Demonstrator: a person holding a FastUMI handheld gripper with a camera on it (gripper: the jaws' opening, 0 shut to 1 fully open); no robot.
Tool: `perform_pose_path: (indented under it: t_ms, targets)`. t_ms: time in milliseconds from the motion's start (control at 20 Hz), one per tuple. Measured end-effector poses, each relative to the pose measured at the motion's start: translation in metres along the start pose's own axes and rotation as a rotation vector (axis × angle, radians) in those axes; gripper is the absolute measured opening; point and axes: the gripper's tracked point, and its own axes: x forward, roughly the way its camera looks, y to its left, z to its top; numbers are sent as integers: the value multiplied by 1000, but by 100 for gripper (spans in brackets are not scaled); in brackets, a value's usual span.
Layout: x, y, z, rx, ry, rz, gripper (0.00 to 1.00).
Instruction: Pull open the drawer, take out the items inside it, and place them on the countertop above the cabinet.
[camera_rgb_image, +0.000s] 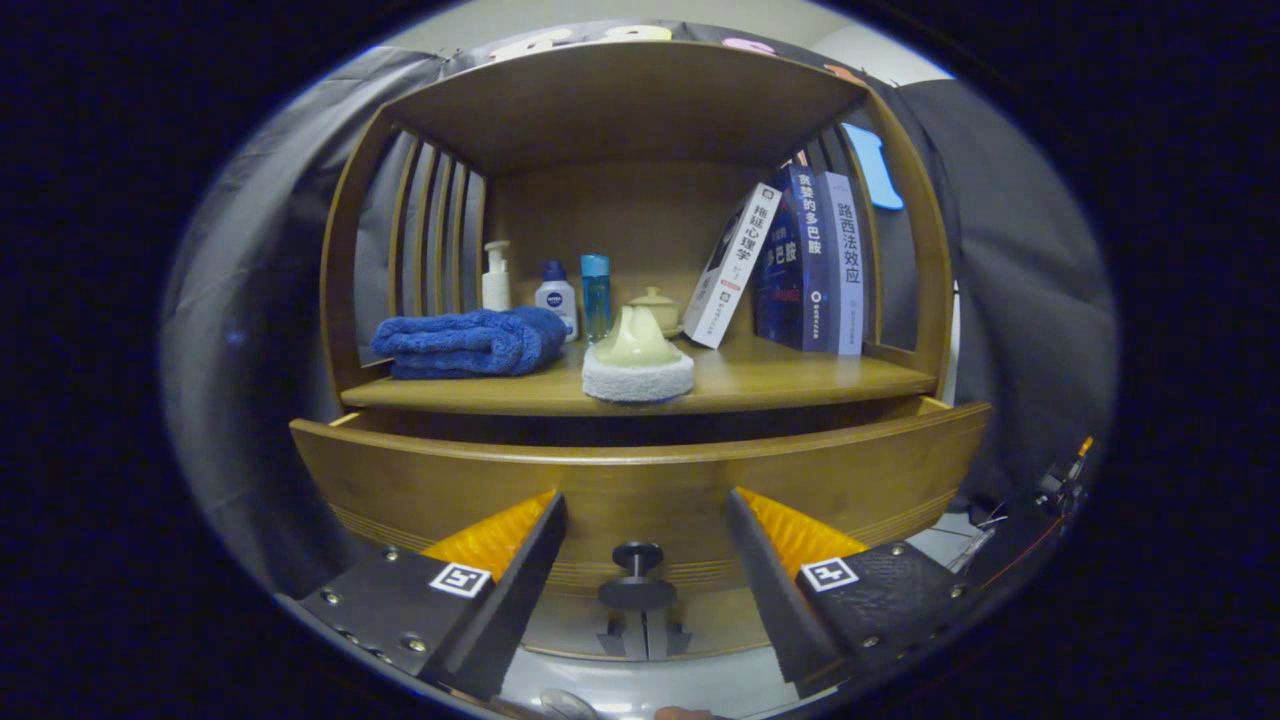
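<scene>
Where the fingers frame it: the drawer (640, 490) of a wooden cabinet (345, 270) stands pulled a little way out, a dark gap showing between its top edge and the shelf above.
Gripper: the gripper (645, 545) is spread wide, its two fingers (520, 560) apart on either side of the drawer's dark round knob (637, 575); neither finger touches the knob, and nothing is held.
Knob: it sits low on the drawer front, between the fingers and just ahead of them.
Drawer contents: the inside is dark and cannot be made out.
Countertop: the countertop (780, 380) is the wooden board just above the drawer, roofed by a curved wooden top and closed at each side by upright slats.
Near edge of countertop: a pale yellow-green scrubber on a white pad (637, 365) stands at the middle front.
Left of countertop: a folded blue towel (465, 342) lies beside the scrubber, apart from it.
Far side: a white pump bottle (496, 277), a white bottle with a blue cap (556, 293), a clear blue bottle (595, 295) and a small cream lidded pot (657, 305) stand in a row near the back panel.
Right of countertop: one white book (732, 265) leans against upright books (815, 265).
Room: dark cloth (1010, 260) hangs behind and beside the cabinet; a strip of pale wall shows above it, and some cables lie on the floor at far right.
</scene>
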Motion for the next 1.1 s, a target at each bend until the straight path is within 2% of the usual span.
perform_pose_path:
  t_ms: [1100]
  targets:
    - [45, 3, 8, -10, -2, -4, 97]
